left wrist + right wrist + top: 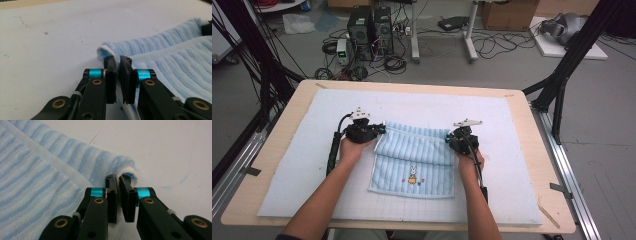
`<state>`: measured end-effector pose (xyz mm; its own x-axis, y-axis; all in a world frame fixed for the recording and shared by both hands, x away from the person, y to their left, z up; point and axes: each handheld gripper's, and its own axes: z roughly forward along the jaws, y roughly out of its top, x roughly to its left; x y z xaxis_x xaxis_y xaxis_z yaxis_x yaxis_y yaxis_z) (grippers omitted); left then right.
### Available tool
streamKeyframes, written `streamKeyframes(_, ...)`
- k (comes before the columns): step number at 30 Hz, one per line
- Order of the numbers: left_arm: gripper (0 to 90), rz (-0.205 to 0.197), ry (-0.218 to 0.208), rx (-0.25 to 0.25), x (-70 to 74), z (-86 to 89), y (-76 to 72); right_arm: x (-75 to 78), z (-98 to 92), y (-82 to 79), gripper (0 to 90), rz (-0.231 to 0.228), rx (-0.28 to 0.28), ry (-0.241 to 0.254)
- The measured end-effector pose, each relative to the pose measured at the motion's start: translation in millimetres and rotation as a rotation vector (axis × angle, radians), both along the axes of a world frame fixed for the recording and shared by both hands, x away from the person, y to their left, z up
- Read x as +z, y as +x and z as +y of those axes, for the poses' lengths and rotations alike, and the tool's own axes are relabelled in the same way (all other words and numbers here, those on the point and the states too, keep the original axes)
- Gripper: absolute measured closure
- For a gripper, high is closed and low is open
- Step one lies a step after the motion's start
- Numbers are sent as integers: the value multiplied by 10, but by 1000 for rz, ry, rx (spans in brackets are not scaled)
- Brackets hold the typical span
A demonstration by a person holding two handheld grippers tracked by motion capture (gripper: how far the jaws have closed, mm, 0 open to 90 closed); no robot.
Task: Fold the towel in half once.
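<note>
High view: my left gripper (381,131) and right gripper (448,137) are each clamped on a far corner of the blue towel (414,162), which lies mid-mat. I judge the first fold half done: the far edge is doubled toward me, not yet laid flat. White mat (287,170) covers a wooden table (552,165); cables and computers (371,27) sit on the grey floor.

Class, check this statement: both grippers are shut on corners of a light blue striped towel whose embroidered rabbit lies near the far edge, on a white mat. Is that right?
Not quite. The rabbit lies near the towel's near edge, toward the person, as the high view shows. The rest holds: the left gripper and right gripper are each shut on a corner, and the towel lies on the white mat.
</note>
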<state>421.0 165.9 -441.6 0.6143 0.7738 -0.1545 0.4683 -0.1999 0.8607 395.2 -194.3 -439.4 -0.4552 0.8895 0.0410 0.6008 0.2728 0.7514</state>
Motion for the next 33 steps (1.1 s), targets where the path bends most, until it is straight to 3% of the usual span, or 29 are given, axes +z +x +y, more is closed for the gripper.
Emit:
streamKeyframes(3,832,-12,-15,19,-14,12,29,31,18,66,847,-7,-3,-3)
streamKeyframes(6,825,20,-25,24,-22,21,50,54,44,126,846,-18,-7,-16)
streamKeyframes(7,800,34,-36,36,-17,27,45,50,49,137,838,-10,-11,-12)
streamKeyframes(9,642,49,-60,54,3,51,35,38,48,138,747,-2,-14,-5)
streamKeyframes(12,582,8,-64,67,73,106,10,43,13,100,643,-16,-15,25)
streamKeyframes(17,578,-48,-94,50,131,122,21,139,-40,16,602,-34,-2,57)
streamKeyframes(20,584,-29,-76,13,92,62,79,203,-47,-42,591,-46,10,70)
streamKeyframes(24,622,-11,2,-22,16,-58,120,228,-59,-117,572,-57,34,76)
streamKeyframes(28,623,32,72,-33,-85,-119,140,181,-113,-176,569,-36,33,74)
streamKeyframes(33,766,11,114,-67,-75,-158,110,138,-230,-206,566,-19,3,96)
